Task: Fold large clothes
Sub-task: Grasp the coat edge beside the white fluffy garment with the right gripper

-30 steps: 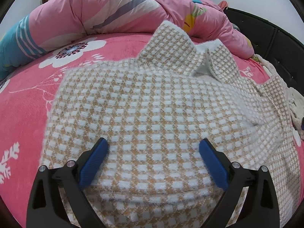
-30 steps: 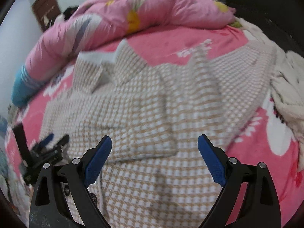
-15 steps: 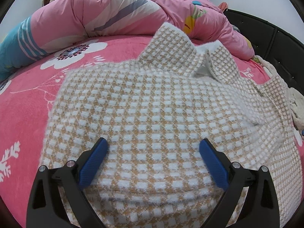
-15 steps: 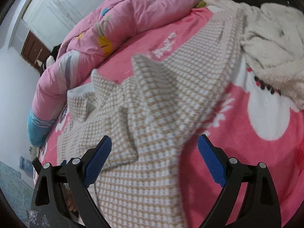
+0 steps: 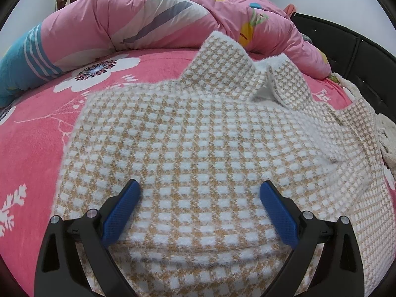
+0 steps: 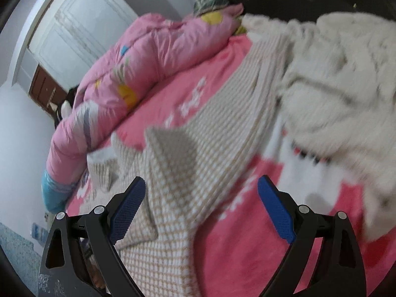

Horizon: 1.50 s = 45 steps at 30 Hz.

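Observation:
A large tan-and-white checked knit garment (image 5: pixel 188 133) lies spread on the pink flowered bed cover (image 5: pixel 32 136), with one layer folded over near its front edge. My left gripper (image 5: pixel 199 206) hovers open just over that folded part, nothing between its blue pads (image 5: pixel 121 209). In the right wrist view the same garment (image 6: pixel 198 163) runs from bottom centre up to the right, with a raised peak in its middle. My right gripper (image 6: pixel 201 206) stands open above the garment's right edge and the pink cover (image 6: pixel 250 242), holding nothing.
A bunched pink quilt (image 5: pixel 153 17) lies along the far side of the bed. A fluffy white garment (image 6: pixel 341 94) is heaped at the right, against the dark headboard (image 5: pixel 351 49). A white door (image 6: pixel 74 29) and floor show beyond the bed's left edge.
The right gripper has swung right and tilted, from over the garment's middle to its right edge near the white fluffy heap. The left gripper has barely moved.

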Tool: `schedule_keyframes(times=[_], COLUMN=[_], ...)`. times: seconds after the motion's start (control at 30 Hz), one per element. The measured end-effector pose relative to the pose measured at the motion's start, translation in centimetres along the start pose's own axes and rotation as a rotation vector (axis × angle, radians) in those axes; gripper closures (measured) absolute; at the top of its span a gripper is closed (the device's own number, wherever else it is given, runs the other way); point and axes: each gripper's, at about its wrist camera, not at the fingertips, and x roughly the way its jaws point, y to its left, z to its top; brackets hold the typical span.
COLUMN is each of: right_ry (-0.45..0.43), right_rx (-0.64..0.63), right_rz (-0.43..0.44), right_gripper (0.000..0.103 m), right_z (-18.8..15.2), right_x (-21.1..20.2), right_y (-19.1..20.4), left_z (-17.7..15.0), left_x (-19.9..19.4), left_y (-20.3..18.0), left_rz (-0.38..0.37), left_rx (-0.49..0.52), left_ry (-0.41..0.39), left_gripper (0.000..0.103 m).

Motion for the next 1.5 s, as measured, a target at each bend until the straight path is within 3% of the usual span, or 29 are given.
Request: schedule_keyframes(times=[0.17, 0.47, 0.63, 0.87, 0.93, 1.0, 1.23, 1.5], right_ry=[-0.047, -0.047, -0.047, -0.037, -0.044, -0.075, -0.203, -0.409], right_rx=[0.072, 0.110, 0.165, 0.259, 0.237, 0.207, 0.141, -0.108], right_rz=[0.023, -0.031, -0.120, -0.188, -0.199, -0.189, -0.109, -0.046], right_gripper=[0.015, 0.034, 0.048, 0.066, 0.078, 0.085, 0.090, 0.090], right_z=[3.6, 11.0, 14.8, 17.1, 17.2, 16.9, 15.8, 13.0], right_x=[0.2, 5.1, 9.0, 13.2, 13.2, 12.3, 3.9, -10.9], right_y=[-2.3, -5.0, -8.3, -12.7, -12.5, -11.9, -7.6, 5.4], left_z=[-0.3, -0.5, -0.2, -0.4, -0.4, -0.1, -0.5, -0.4], left_x=[-0.2, -0.4, -0.2, -0.2, -0.2, 0.0, -0.3, -0.2], left_y=[-0.1, -0.2, 0.0, -0.1, -0.1, 0.0, -0.1, 0.0], left_rz=[0.001, 0.001, 0.004, 0.006, 0.006, 0.007, 0.006, 0.005], left_rx=[0.000, -0.002, 0.000, 0.001, 0.001, 0.002, 0.000, 0.002], left_ry=[-0.001, -0.010, -0.017, -0.023, -0.023, -0.024, -0.028, -0.034], left_gripper=[0.007, 0.007, 0.007, 0.007, 0.007, 0.007, 0.007, 0.007])
